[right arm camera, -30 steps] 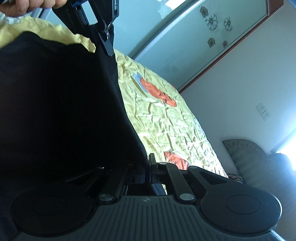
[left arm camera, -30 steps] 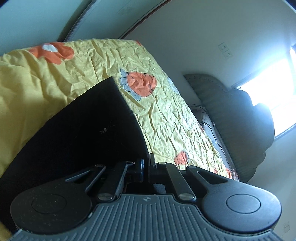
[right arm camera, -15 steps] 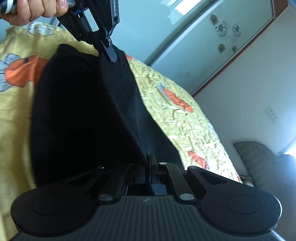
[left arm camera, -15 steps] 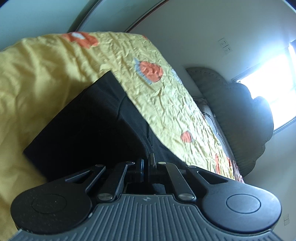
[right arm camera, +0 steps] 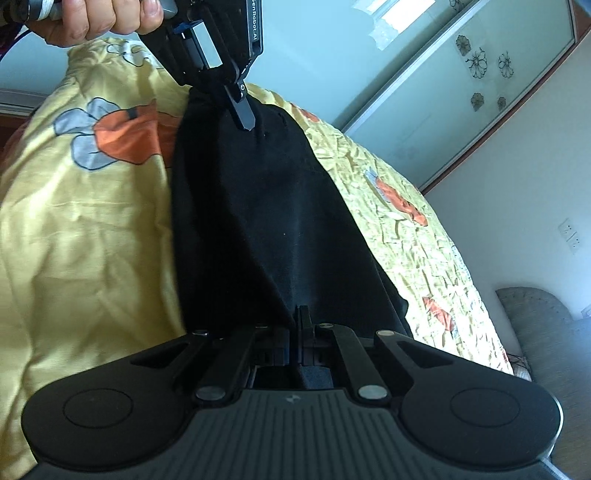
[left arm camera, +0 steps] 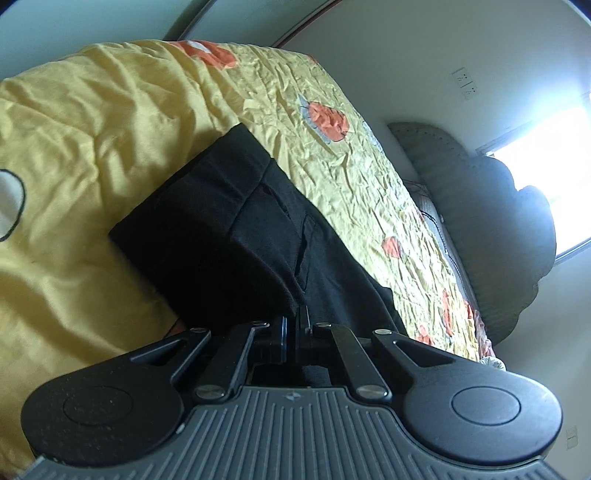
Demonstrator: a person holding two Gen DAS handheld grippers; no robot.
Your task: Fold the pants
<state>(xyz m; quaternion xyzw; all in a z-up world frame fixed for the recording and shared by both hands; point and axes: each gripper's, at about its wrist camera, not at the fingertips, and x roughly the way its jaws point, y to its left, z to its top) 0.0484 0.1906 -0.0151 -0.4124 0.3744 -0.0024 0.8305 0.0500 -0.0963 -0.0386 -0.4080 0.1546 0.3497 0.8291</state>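
Fingers of both grippers are clamped shut on black pants (left arm camera: 236, 236): left gripper (left arm camera: 297, 321), right gripper (right arm camera: 300, 317). Cloth is stretched between them over a yellow bedspread (left arm camera: 74, 147), its long axis running ahead toward the lower layer.

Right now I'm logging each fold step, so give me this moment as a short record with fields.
garment: black fabric pants, partly folded, lying on the spread
surface: yellow wrinkled bedspread with orange flower prints
left tongs: shut, pinching the far edge of the pants
right tongs: shut on the near edge
hand: holding the left tool's handle
background: grey padded headboard
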